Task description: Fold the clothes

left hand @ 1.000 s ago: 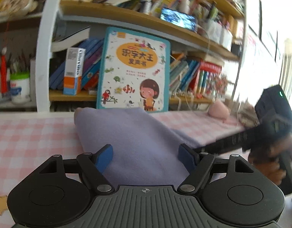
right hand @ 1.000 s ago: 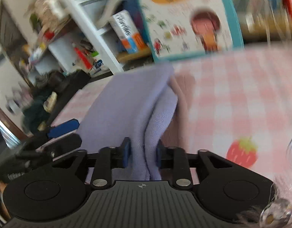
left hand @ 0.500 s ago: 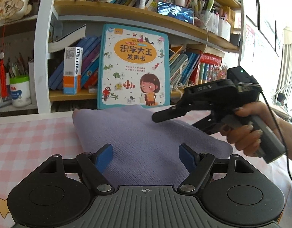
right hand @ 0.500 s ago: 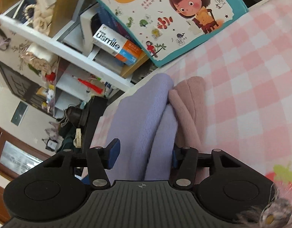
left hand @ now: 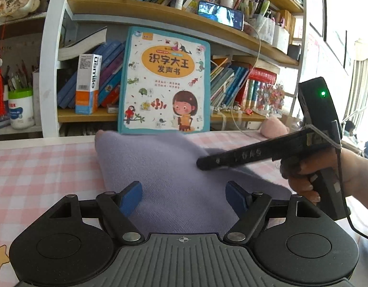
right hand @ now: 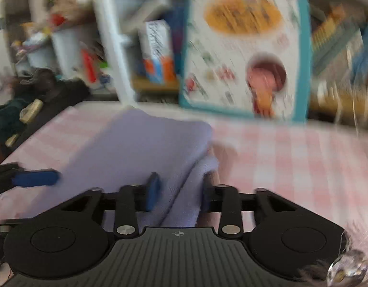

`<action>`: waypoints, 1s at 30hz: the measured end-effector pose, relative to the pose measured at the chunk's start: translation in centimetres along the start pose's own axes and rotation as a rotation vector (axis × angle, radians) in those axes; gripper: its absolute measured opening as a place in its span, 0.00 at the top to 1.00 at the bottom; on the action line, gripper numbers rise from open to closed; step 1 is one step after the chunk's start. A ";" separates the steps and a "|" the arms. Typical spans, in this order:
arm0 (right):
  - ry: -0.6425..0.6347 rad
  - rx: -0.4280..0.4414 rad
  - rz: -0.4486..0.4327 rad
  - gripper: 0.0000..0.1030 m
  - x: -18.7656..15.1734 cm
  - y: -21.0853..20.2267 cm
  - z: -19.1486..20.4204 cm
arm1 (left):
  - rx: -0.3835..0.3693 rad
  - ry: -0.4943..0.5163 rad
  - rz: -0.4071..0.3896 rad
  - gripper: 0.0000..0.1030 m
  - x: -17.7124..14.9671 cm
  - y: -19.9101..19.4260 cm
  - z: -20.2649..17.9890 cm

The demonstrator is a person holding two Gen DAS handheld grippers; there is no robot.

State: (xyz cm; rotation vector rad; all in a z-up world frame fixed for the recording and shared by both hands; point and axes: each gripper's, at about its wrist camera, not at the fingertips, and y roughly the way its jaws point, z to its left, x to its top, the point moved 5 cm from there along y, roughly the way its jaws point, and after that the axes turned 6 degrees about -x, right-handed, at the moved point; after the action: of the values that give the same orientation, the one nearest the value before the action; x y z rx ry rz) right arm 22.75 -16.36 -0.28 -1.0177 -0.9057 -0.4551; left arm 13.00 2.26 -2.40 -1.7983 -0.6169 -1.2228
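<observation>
On the pink checked tablecloth [left hand: 40,165], just in front of the upright children's picture book [left hand: 166,83] that leans against the bookshelf [left hand: 160,16], lies our folded lavender knit garment [left hand: 164,167], with a pink garment [right hand: 223,154] peeking out beneath its far edge on the side away from the shelf post. Our left gripper [left hand: 184,197] sits low at the garment's near end, its blue-padded fingers [left hand: 131,197] spread wide with the cloth between them but not pinched. Our right gripper [right hand: 179,195], held in a hand [left hand: 327,174], reaches over the garment from the right of the book; its fingers [right hand: 152,191] stand partly apart astride the folded edge, and with the blur we cannot tell whether they press the cloth. Left of the book stands a toothpaste box [left hand: 88,83].
</observation>
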 end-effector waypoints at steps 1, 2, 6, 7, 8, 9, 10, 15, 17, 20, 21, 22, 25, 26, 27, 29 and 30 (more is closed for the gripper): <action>0.012 -0.016 0.018 0.61 -0.2 0.3 -0.4 | 0.001 0.005 0.001 0.23 0.0 0.0 -0.1; 0.024 -0.032 0.037 0.61 -0.4 0.7 -0.8 | 0.003 0.007 0.001 0.23 0.0 0.0 -0.1; -0.006 -0.124 0.001 0.61 0.2 -0.9 -0.9 | -0.002 -0.024 -0.007 0.23 0.2 -0.3 0.1; -0.016 -0.150 -0.002 0.61 0.2 -1.3 -1.1 | -0.005 -0.039 -0.013 0.22 0.3 -0.4 0.3; -0.025 -0.174 -0.005 0.61 0.3 -1.8 -1.2 | -0.008 -0.060 -0.024 0.20 0.5 -0.6 0.6; -0.008 -0.159 -0.002 0.61 0.1 -2.4 -1.4 | -0.009 -0.078 -0.037 0.19 0.6 -0.8 0.8; 0.012 -0.139 0.001 0.58 0.0 -2.9 -1.6 | -0.005 -0.093 -0.054 0.18 0.8 -1.1 1.1; 0.180 0.002 0.093 0.38 -1.5 -4.0 -2.3 | 0.005 -0.177 -0.087 0.17 1.1 -1.9 2.7; 0.213 0.020 0.129 0.33 -2.1 -4.0 -2.2 | 0.000 -0.228 -0.065 0.17 0.9 -1.6 3.5; 0.252 0.039 0.174 0.31 -2.9 -3.4 -2.0 | 0.011 -0.265 -0.022 0.17 0.5 -0.9 4.1; 0.260 0.041 0.187 0.31 -3.1 -3.1 -2.0 | 0.016 -0.270 -0.008 0.17 0.3 -0.7 4.2; 0.267 0.042 0.200 0.31 -3.4 -2.8 -1.9 | 0.021 -0.275 0.004 0.17 0.1 -0.5 4.3; 0.297 0.066 0.213 0.31 -3.8 -2.3 -2.1 | 0.024 -0.295 0.036 0.17 -0.3 0.0 4.6; 0.305 0.075 0.212 0.31 -3.8 -2.2 -2.1 | 0.023 -0.309 0.047 0.17 -0.5 0.2 4.7; 0.312 0.083 0.211 0.31 -3.8 -2.1 -2.2 | 0.018 -0.327 0.057 0.17 -0.6 0.4 5.0; 0.322 0.097 0.215 0.32 -3.7 -1.8 -2.2 | -0.005 -0.376 0.071 0.17 -0.8 0.9 5.6; 0.327 0.106 0.220 0.33 -3.6 -1.6 -2.2 | -0.015 -0.397 0.076 0.17 -0.8 1.1 5.8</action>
State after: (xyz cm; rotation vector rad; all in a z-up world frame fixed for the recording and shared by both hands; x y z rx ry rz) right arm 20.49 -19.31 -2.88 -0.9016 -0.5142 -0.3699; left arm 16.42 6.71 -4.44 -2.0762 -0.7532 -0.8239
